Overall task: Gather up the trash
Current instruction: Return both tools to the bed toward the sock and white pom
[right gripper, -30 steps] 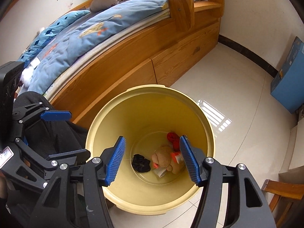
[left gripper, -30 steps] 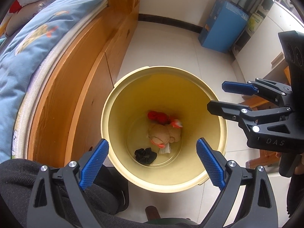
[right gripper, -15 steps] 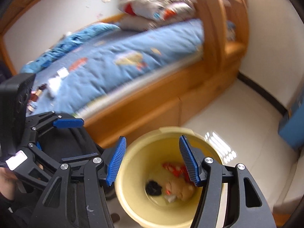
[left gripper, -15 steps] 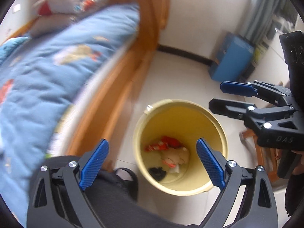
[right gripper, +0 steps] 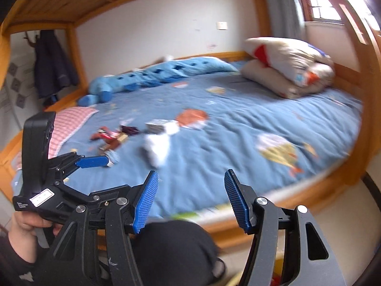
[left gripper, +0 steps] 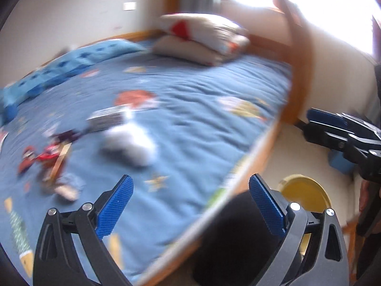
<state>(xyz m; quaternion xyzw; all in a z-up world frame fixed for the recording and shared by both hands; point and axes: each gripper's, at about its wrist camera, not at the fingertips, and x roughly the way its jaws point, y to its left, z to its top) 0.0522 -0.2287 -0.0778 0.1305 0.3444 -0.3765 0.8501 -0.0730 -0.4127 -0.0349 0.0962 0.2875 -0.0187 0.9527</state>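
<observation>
While both grippers hang empty above the bed edge, the trash lies scattered on the blue quilt [right gripper: 238,128].

Left gripper [left gripper: 190,202]: jaws spread wide, nothing between the blue pads. Right gripper [right gripper: 191,197]: jaws likewise apart, empty. White crumpled item [right gripper: 158,146]: mid-quilt, blurred. Grey-and-white packet [right gripper: 156,125]: just beyond it. Red and dark wrappers [right gripper: 112,137]: clustered to the left, near a pink checked cloth [right gripper: 69,124]. Yellow bin [left gripper: 303,193]: on the floor beside the wooden bed frame [left gripper: 259,152], its contents out of sight. Folded pillows [right gripper: 288,69]: at the far corner.
</observation>
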